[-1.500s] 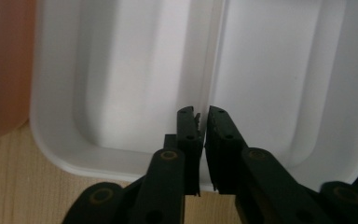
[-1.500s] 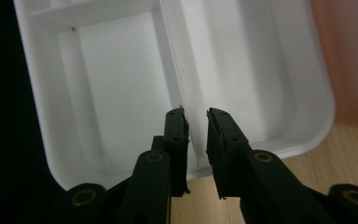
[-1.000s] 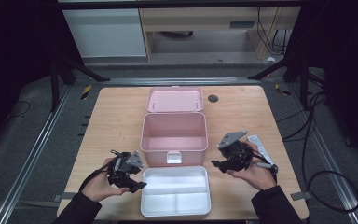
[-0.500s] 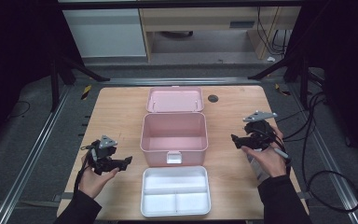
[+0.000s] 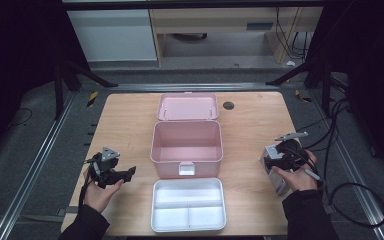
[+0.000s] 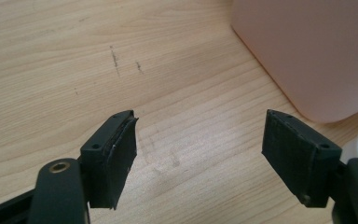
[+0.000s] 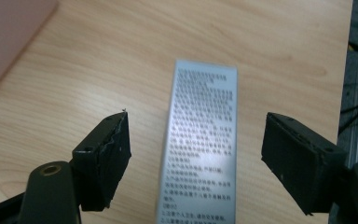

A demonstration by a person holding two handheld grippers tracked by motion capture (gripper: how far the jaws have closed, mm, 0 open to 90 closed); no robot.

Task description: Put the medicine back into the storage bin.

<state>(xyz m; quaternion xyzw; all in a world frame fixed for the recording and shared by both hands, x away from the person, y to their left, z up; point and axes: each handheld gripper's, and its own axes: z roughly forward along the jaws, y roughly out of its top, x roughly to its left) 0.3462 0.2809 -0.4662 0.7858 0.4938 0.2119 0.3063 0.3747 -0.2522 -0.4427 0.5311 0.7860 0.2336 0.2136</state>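
Grey carton (image 7: 200,140) printed with small text lies flat on the wooden desk (image 5: 260,125), straight ahead of the right tool (image 7: 196,144) and under the gap between its jaws, which have just been opening, stand wide and grip nothing. The left tool (image 6: 200,144) has likewise just spread wide over bare wood, empty, with the pink box (image 6: 307,51) ahead to its right and the white tray (image 5: 189,204) beside it.
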